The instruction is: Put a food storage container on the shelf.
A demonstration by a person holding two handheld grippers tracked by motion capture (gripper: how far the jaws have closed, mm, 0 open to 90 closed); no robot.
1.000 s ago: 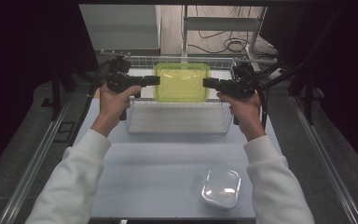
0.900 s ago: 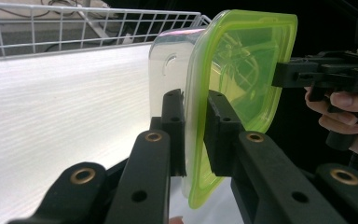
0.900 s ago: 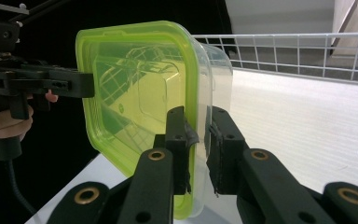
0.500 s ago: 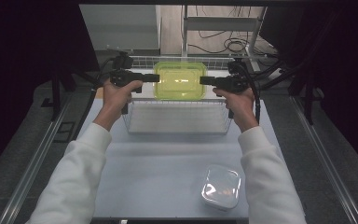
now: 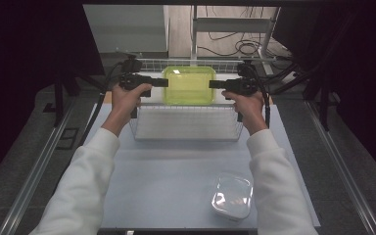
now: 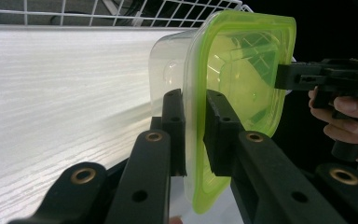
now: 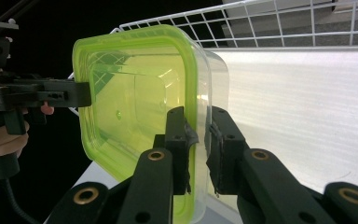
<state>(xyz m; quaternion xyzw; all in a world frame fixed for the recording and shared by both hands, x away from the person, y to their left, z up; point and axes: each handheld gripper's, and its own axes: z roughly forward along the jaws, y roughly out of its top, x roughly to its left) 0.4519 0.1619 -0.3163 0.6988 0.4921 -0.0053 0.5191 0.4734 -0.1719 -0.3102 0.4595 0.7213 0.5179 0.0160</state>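
Both tools are on the same thing here: a clear plastic container with a lime-green lid (image 5: 189, 85), carried level between them over the far end of a white wire basket (image 5: 186, 131). The left tool (image 5: 164, 82) is clamped on the lid's left rim, the right tool (image 5: 212, 83) on the right rim, so the two grips sit straight across from each other. That makes sense to me, since pinching just one edge of a box like this would let it tip.

From the left gripper view you can see the jaws closed on the green lid edge (image 6: 196, 140), one pad above the rim and one under it against the clear tub. Same story in the right gripper view, where the pads bite the lid rim (image 7: 199, 135) and the other tool holds the far side.

The basket sits at the back of the white counter (image 5: 176, 186). Near the front edge there's a second clear container (image 5: 232, 196), on its own and well apart from the hands.

My guess is the box is going down into the basket, but it's not resting on anything yet as far as I can tell.
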